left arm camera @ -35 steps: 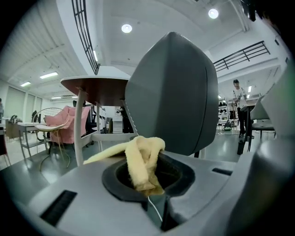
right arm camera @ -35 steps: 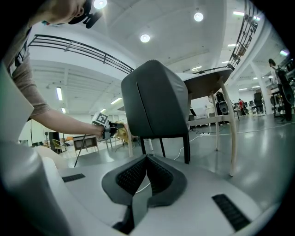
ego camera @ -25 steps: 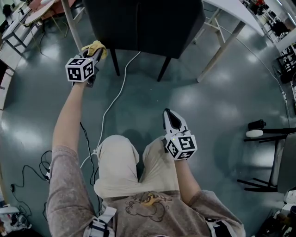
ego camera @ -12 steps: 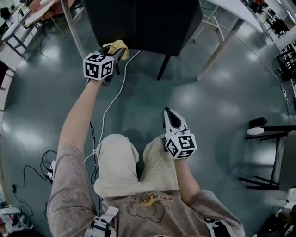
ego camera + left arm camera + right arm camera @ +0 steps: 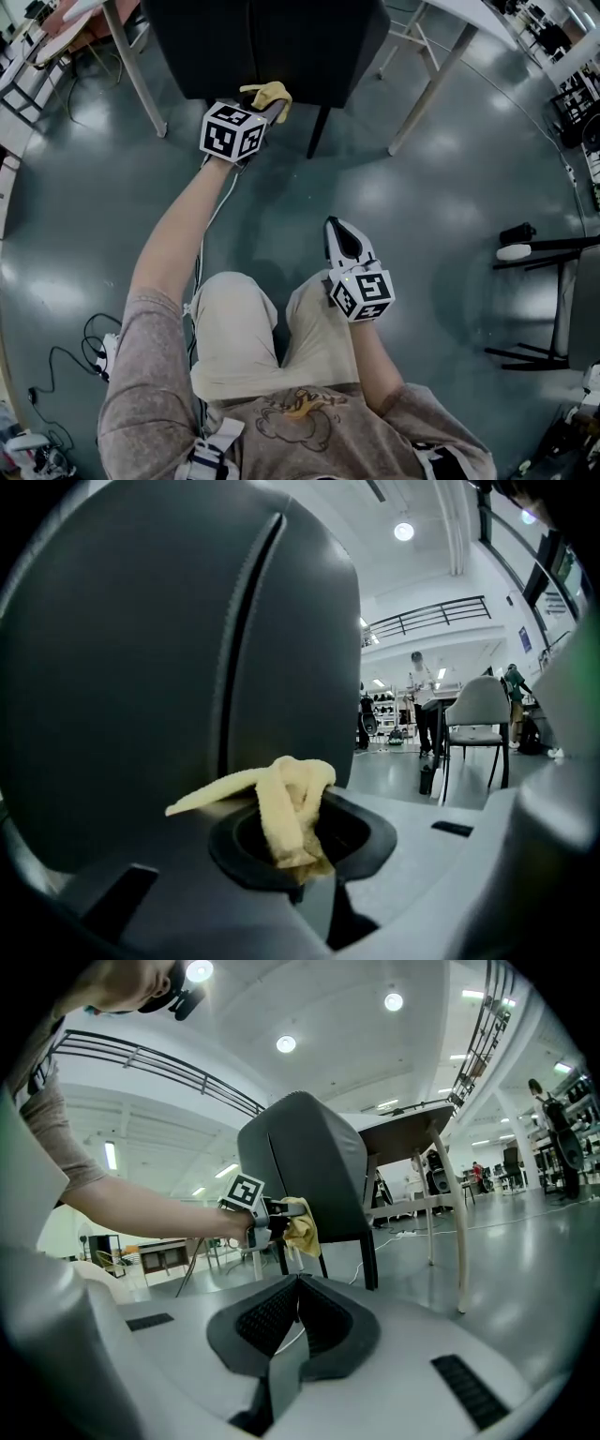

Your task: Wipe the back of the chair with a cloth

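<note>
Wiping step, as judged: the left hand-held gripper (image 5: 265, 109), jaws closed on the yellow cloth (image 5: 268, 94), holds it against the chair back (image 5: 272, 42) near its lower edge, so the next move likely calls for a sweep across it; the right hand-held gripper (image 5: 343, 242) hangs closed and empty.

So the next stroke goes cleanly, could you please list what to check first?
1. Cloth clamped in left gripper: ok.
2. Cloth pressed on chair back: cannot tell; it sits at the lower edge.
3. Right gripper away from chair, shut, empty: ok.
4. Table leg apart from left gripper: ok.
5. Which parts are already wiped: cannot tell.
</note>
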The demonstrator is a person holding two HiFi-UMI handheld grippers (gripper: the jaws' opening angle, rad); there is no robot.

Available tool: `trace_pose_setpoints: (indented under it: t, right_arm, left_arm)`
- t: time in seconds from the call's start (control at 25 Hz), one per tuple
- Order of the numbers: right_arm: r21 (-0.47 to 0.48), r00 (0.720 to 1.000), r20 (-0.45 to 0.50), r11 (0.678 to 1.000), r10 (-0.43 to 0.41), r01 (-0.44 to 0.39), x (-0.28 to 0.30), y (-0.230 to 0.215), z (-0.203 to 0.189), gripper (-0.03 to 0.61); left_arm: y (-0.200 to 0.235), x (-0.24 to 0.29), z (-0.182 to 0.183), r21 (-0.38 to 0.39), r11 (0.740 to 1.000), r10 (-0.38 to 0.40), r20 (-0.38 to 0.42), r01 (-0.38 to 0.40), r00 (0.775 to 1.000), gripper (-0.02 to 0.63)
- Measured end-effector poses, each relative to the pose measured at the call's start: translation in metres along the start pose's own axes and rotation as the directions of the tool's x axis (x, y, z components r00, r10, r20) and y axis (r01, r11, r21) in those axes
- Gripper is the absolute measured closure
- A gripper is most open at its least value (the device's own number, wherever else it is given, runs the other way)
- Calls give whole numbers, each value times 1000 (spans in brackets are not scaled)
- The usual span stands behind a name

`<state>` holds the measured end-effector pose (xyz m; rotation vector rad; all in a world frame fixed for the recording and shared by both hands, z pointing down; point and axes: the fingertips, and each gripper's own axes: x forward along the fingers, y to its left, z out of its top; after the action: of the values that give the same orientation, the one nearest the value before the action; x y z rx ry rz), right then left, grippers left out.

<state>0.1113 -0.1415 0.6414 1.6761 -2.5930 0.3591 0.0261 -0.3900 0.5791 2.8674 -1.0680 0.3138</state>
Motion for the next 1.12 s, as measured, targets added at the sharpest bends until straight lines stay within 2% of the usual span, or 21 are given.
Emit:
trace_pose_setpoints:
  t: [0.44,0.76,1.12]
  right_arm:
    - [1,999,6,999,-51,51,-16,-17,3,552]
    - [2,999,1,999,-55,55,-16,-14,1,552]
    - [3,997,7,997,-71,71,-20,-19,1,552]
  left_arm:
    - [-62,59,0,38,995,-93,1,93,996,549]
    - [-86,80,3,41,990,-132,-1,132,991,550]
    - [-126,79,10,37,965,-259,18,258,966,549]
